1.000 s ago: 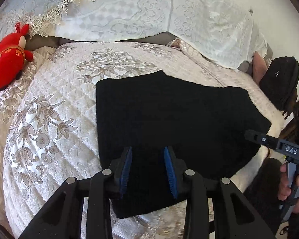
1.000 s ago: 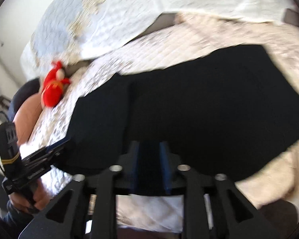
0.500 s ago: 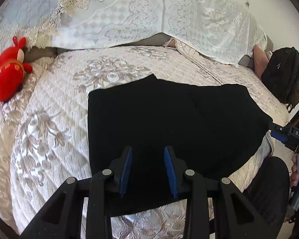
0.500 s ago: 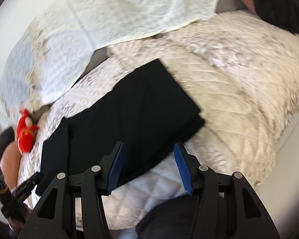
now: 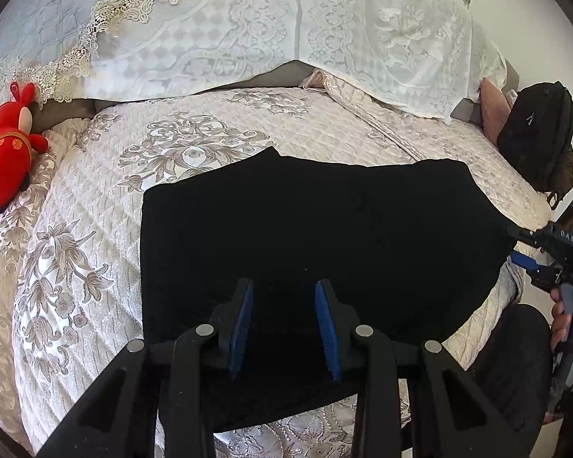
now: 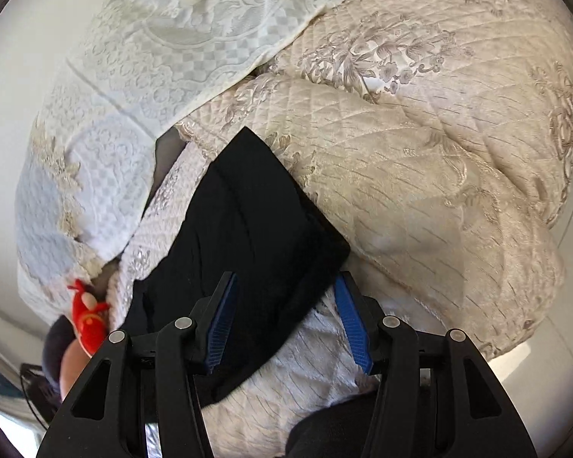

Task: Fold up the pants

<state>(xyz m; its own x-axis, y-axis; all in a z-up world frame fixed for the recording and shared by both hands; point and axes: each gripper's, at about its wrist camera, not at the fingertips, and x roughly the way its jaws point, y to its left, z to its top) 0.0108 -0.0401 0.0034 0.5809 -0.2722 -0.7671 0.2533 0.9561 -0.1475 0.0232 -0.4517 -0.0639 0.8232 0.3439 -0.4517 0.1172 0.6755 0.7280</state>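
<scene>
Pants (image 5: 309, 252) lie on the bed (image 5: 76, 229), folded into a flat black block; judge whether another fold remains. Your left gripper (image 5: 284, 320) hovers over them, jaws apart and empty. Your right gripper (image 6: 286, 316) straddles their corner, jaws opening.

Right gripper lets go, swings off to pants' end.

My right gripper (image 6: 286, 318), a second ago clamped in dark pants (image 6: 244, 236) fabric, now has jaws opening, pads clear, straddling the folded corner at the bed edge. Its view rolls, quilt (image 6: 420, 160) fills the right side. From the left wrist it slides from over the pants to their right edge (image 5: 523, 246). Left view drifts slightly, red toy (image 5: 5, 152) nearer the frame edge.
</scene>
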